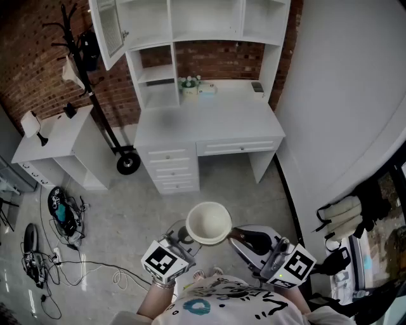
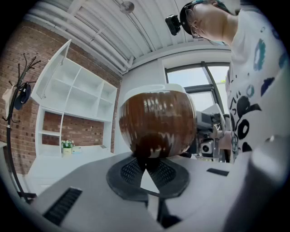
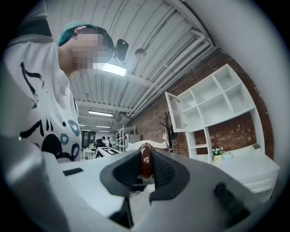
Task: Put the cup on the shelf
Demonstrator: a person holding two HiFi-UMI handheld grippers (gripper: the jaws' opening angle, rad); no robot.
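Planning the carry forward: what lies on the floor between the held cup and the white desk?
Nothing. In the head view the floor between the cup and the desk is bare.

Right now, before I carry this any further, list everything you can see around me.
cup: one, brown outside and white inside, held over the floor in front of the desk.
desk: one, white, against the brick wall.
shelves: one open unit, white, on top of the desk.
flower pot: one, pale with white flowers, at the back of the desk.
side table: one, white, left of the desk.
coat rack: one, black, between the side table and the desk.
cables: a tangle, mostly black, on the floor at far left.
left gripper: grey, jaws shut on the cup's base.
right gripper: grey, jaws shut on the cup's brown handle.
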